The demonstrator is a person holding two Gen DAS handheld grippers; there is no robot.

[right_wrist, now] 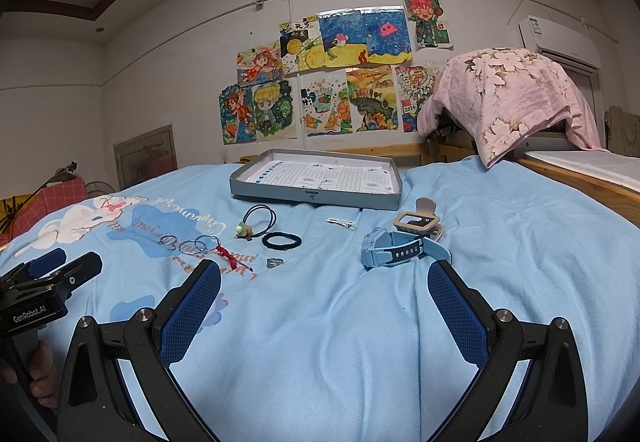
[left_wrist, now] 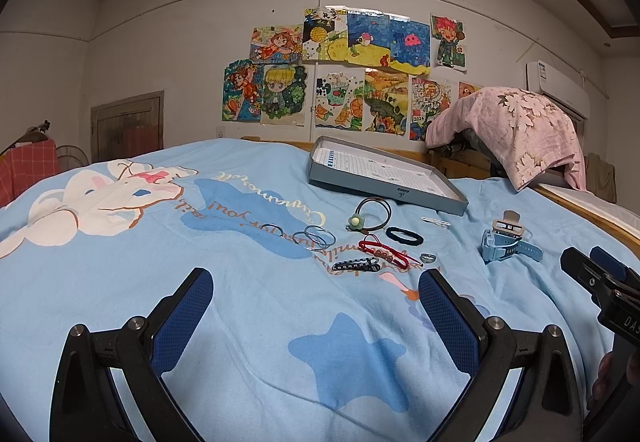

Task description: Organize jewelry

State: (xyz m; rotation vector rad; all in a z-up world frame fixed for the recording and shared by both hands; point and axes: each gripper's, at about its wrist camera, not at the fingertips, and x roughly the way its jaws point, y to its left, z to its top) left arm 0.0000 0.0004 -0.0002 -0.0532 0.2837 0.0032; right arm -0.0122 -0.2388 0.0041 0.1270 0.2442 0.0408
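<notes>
The jewelry is lying scattered on the bed (left_wrist: 120, 302) ahead of my tongs: a red cord (left_wrist: 386, 250) and ring (left_wrist: 427, 258) beyond the left tongs (left_wrist: 316, 302), a blue watch (right_wrist: 404, 250) just past the right tongs (right_wrist: 324, 302). The tray (right_wrist: 316, 195) is sitting farther off. I'm holding both tongs wide, gripping nothing.

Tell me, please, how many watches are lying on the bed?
1: a blue watch lies on the blanket, right of the ring, just before a beige clip. None seems hidden.

White wall (left_wrist: 160, 53) with colourful drawings (left_wrist: 344, 69), air conditioner (right_wrist: 560, 37), blue bedspread (right_wrist: 320, 322)
</notes>
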